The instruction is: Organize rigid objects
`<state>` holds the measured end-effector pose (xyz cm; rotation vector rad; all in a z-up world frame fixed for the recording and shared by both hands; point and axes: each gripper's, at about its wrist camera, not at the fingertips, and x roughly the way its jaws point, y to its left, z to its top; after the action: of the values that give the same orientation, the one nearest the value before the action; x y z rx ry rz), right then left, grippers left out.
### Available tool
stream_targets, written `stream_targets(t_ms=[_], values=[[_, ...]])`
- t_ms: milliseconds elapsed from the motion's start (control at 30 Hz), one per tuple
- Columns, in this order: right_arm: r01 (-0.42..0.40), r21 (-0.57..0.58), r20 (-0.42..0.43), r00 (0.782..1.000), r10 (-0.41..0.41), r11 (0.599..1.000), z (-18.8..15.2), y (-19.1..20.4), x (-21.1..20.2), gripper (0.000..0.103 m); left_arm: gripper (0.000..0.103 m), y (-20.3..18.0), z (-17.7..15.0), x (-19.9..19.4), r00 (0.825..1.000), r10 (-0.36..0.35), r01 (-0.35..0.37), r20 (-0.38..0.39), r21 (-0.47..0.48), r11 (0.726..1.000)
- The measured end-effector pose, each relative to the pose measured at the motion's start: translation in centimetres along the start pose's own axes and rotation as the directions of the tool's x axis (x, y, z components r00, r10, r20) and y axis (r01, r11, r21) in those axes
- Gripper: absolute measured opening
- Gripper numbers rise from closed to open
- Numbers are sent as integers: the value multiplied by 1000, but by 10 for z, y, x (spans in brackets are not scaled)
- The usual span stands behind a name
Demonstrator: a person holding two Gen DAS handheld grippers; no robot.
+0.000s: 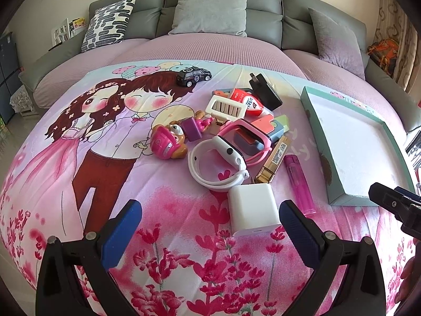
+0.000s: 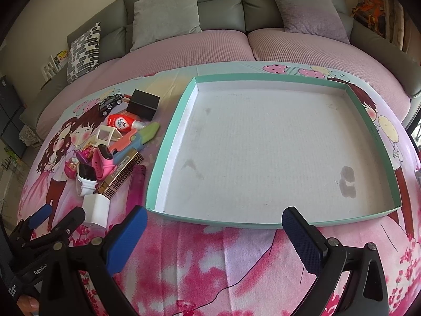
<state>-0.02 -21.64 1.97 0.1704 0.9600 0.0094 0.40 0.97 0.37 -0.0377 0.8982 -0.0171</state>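
Each tool has a black plastic frame with silver round screws. The left tool [image 1: 210,226] and the right tool [image 2: 214,233] carry blue textured pads [image 2: 126,239]. White letters "GenRo" stand on one black arm.

Bright, soft daylight, faint shadows, sharp centre, heavy fisheye bending and dark corners

Charger [image 1: 252,212]: you see smooth white plastic.
Lighter [image 1: 300,181]: translucent glossy pink plastic.
Tray [image 2: 168,155]: matt cardboard, stained inside.
Blanket [image 1: 184,250]: your printed quilted cloth.
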Motion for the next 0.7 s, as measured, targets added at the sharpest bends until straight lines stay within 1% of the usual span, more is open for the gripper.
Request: stream_targets(t_ms=[700], values=[[5, -4, -3, 1000, -5, 1000, -1, 0, 1, 103, 103, 2, 1, -2, 1000, -10, 10, 0, -14, 1000]])
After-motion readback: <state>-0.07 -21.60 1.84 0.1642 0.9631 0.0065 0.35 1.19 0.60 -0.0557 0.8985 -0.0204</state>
